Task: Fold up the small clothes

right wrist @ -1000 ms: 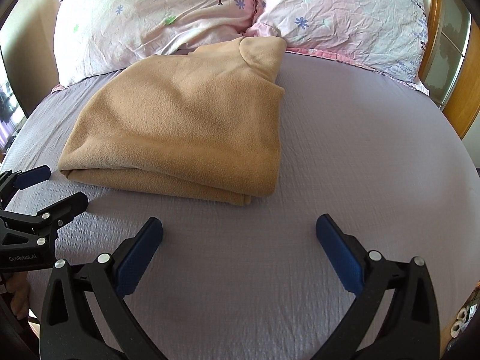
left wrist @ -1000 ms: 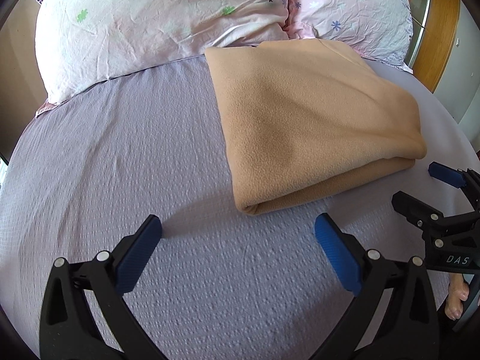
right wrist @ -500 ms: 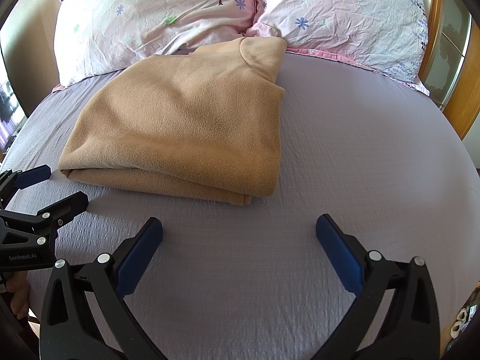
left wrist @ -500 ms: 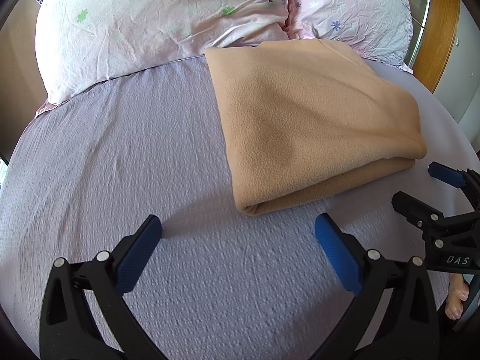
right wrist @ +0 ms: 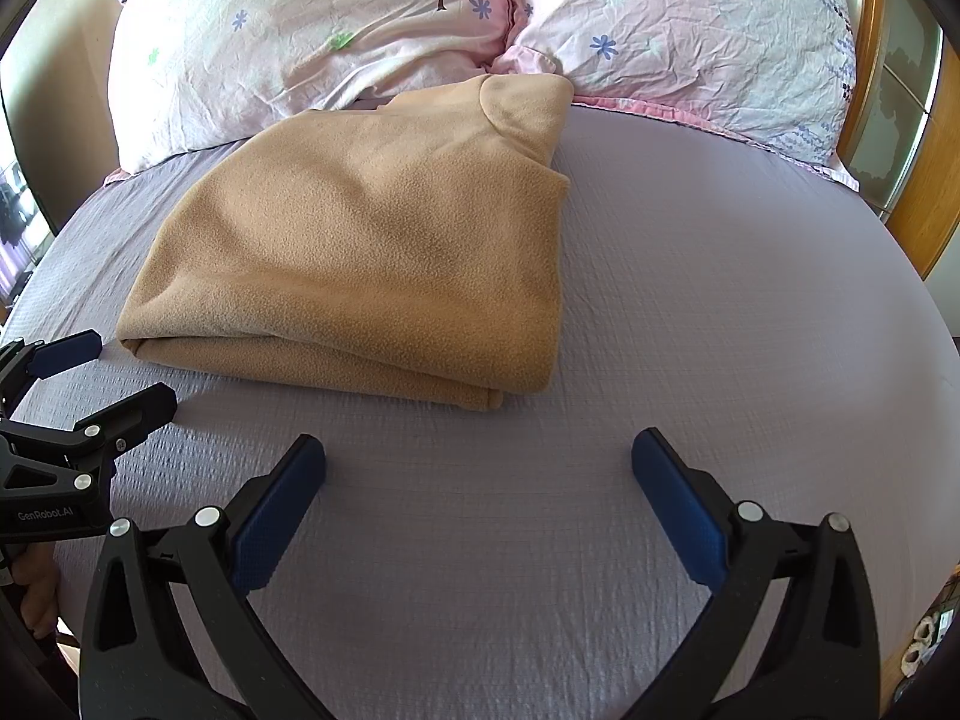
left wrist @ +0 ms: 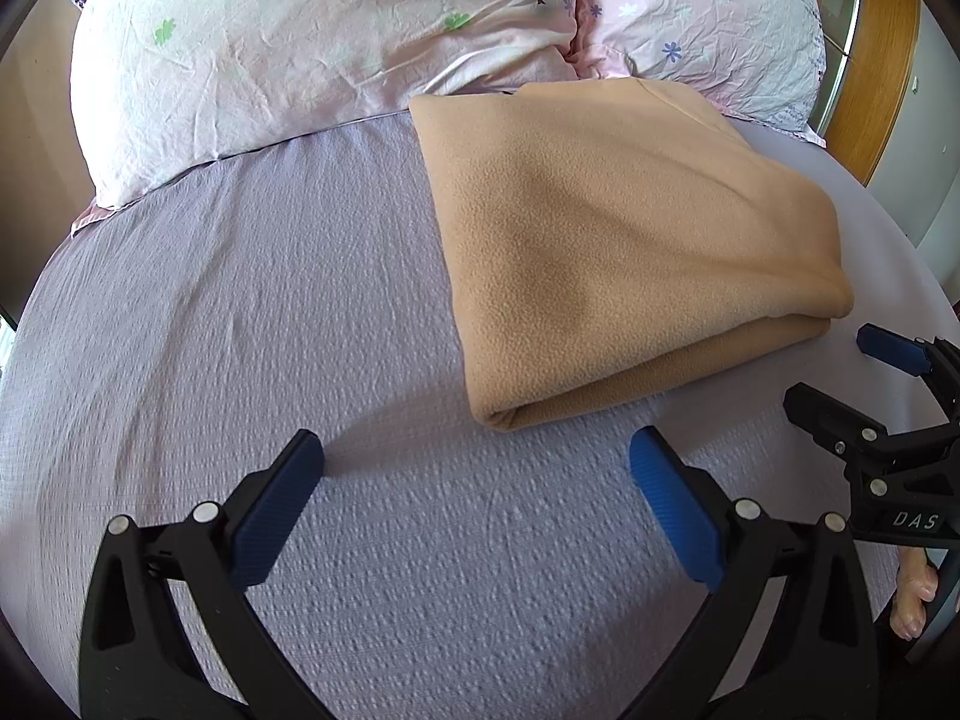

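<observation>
I have my left gripper (left wrist: pixel 477 468) spread wide and empty above the lilac sheet (left wrist: pixel 252 324), my right gripper (right wrist: pixel 478 468) equally released. Just ahead, between both, the tan fleece garment (left wrist: pixel 624 240) lies folded, its far end touching the floral pillows (right wrist: pixel 336 30).

Two floral pillows (right wrist: pixel 480 18) on lilac bedsheet (right wrist: pixel 720 300), wooden headboard (right wrist: pixel 918 228) behind.
</observation>
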